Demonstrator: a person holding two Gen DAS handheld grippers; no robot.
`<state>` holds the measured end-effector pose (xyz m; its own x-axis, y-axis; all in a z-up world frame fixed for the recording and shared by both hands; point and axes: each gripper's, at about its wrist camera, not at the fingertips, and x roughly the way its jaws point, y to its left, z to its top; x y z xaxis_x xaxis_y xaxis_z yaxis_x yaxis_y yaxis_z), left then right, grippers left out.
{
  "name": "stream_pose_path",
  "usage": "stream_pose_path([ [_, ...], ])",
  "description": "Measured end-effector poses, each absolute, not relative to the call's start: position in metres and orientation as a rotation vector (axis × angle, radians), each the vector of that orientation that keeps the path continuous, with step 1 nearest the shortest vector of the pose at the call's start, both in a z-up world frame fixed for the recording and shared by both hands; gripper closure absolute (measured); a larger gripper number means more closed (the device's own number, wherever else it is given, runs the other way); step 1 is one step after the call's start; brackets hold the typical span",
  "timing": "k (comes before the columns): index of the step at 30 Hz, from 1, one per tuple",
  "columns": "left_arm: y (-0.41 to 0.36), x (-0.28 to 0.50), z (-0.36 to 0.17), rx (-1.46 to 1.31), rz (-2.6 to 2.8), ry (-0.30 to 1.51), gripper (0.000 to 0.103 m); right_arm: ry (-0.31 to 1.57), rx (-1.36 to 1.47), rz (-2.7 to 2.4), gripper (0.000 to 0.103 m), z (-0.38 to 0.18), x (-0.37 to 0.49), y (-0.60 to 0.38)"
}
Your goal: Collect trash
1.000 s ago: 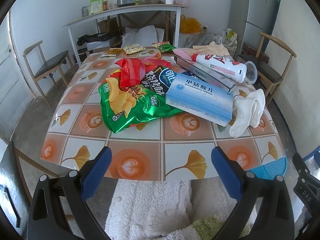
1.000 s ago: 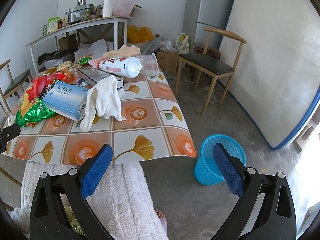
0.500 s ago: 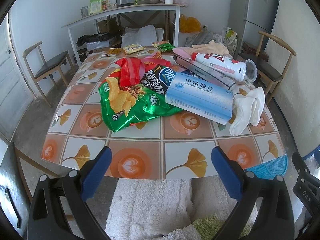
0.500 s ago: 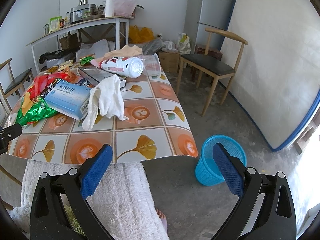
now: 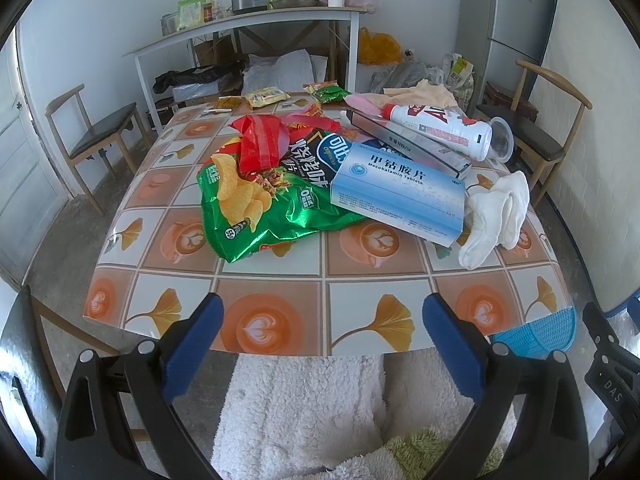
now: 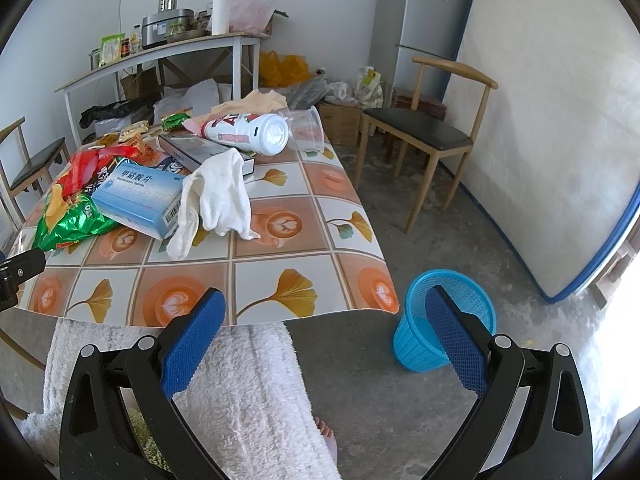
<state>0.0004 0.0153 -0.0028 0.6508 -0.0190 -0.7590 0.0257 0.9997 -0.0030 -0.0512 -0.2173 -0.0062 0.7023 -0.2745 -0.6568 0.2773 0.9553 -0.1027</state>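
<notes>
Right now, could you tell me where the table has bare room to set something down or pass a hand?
The near strip of the table is bare, between its front edge and the green chip bag, blue medicine box and white cloth. The right edge beside the cloth is also free. The middle and far right, around the white bottle, are crowded.

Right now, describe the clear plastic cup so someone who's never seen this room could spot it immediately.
Start at the tiled table with the ginkgo-leaf pattern and go to its far corner, nearest the wooden chair. A white bottle with red lettering lies on its side there, and the clear plastic cup lies tipped over right against its base. It is the only see-through item among the printed packets and boxes.
</notes>
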Motion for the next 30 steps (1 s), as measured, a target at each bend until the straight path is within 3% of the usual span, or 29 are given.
stream_pose_path([
  [12, 0.020, -0.001, -0.004, 0.014, -0.025, 0.849, 0.006, 0.717, 0.032, -0.283, 0.007, -0.004, -0.043, -0.218],
  [24, 0.094, 0.026, 0.007, -0.090, -0.014, 0.676, 0.006, 0.651, 0.057, -0.096, 0.007, -0.005, 0.001, -0.194],
  [30, 0.113, 0.070, 0.020, -0.143, -0.061, 0.624, 0.016, 0.667, 0.048, -0.043, 0.007, -0.013, 0.017, -0.190],
])
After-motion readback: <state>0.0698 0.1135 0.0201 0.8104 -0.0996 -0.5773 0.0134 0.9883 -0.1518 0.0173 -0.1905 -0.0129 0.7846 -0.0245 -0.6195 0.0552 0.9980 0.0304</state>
